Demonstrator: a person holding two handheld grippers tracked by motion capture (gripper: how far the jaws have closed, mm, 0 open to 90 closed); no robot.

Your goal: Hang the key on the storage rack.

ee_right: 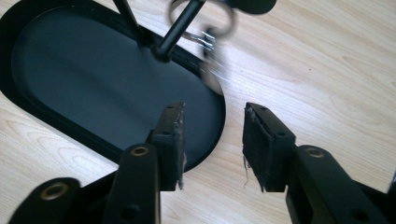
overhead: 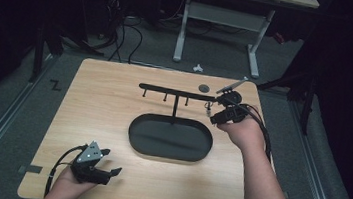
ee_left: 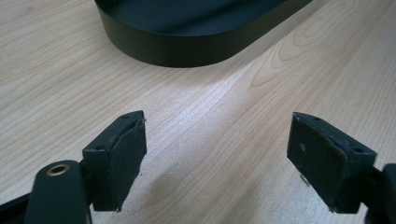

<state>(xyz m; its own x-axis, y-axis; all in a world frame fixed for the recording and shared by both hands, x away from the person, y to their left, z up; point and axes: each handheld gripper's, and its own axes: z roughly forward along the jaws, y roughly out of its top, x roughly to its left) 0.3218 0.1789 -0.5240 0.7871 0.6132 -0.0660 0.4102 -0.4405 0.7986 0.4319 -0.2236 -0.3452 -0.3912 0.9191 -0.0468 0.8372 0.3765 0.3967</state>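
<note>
Right gripper (overhead: 217,110), jaws partly open and empty, sits mid-right beside the key ring (ee_right: 201,21) hanging on the rack's bar (overhead: 175,92), probably just hung or about to be taken. Left gripper (overhead: 106,172) rests wide open, lower left.

A black stand (overhead: 175,93) sits mid-table: an upright post rises from an oval, rimmed tray base (overhead: 170,137), carrying a horizontal bar with short pegs hanging beneath. At the bar's right end hangs a metal key ring (ee_right: 201,21) (blurred in the right gripper view), looped around the bar there.
</note>
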